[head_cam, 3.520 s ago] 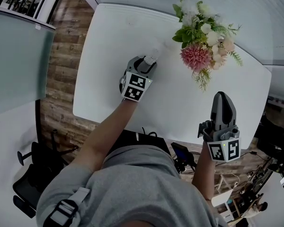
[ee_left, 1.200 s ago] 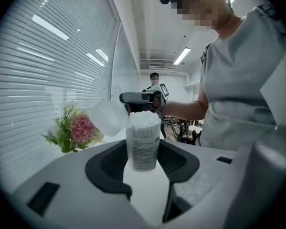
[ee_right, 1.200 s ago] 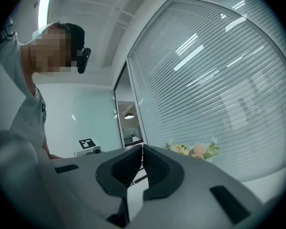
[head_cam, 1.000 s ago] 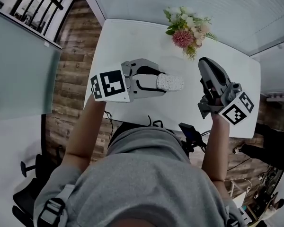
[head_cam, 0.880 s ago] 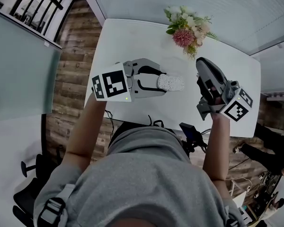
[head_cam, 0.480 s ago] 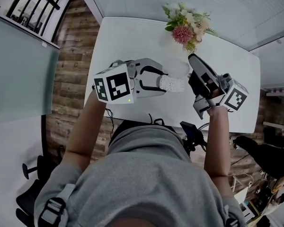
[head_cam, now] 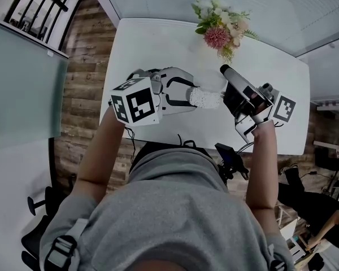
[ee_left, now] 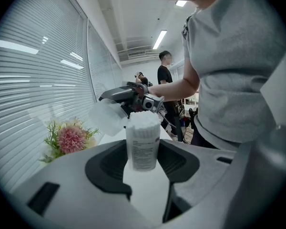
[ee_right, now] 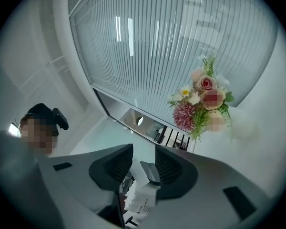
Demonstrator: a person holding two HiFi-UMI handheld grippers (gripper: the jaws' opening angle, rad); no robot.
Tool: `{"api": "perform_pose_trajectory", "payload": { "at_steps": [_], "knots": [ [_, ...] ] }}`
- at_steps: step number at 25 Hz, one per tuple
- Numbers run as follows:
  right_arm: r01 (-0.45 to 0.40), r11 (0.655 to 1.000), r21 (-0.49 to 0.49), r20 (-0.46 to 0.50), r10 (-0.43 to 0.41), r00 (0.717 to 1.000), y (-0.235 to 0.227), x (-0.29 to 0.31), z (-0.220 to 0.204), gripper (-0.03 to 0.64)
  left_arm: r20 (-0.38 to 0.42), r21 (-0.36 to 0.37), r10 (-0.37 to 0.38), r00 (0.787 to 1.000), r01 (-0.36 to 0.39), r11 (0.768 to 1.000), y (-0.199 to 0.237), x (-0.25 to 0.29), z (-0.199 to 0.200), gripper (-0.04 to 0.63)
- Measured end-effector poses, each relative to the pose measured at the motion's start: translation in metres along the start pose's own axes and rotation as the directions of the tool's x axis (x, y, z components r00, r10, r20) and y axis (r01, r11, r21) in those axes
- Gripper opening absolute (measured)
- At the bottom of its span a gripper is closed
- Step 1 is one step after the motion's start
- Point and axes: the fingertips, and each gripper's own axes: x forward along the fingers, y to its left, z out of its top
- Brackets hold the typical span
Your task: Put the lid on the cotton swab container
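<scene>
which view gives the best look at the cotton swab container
The left gripper view: the cotton swab container sits centred between the jaws, label and swab tips plain. The head view shows only its swab-filled end; the right gripper view catches just a strip of printed label.

Shows a white desk [head_cam: 152, 44] beneath the left gripper [head_cam: 187, 95], with a flower bouquet [head_cam: 217, 33] ahead and left of it. Has wood-plank floor [head_cam: 79, 89] behind the gripper, slatted window blinds [ee_left: 33, 80] along its left, lit ceiling strips [ee_left: 159, 38] overhead.
</scene>
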Motion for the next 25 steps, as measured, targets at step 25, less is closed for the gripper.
{"api": "perform_pose_trajectory", "payload": {
  "at_steps": [25],
  "knots": [
    [0.028,0.96,-0.278,-0.187,-0.082,0.979,0.017,0.004,-0.016,0.178,0.045,-0.182,0.06,0.997,-0.051,0.982,0.023,0.001,-0.001,0.195]
  ]
}}
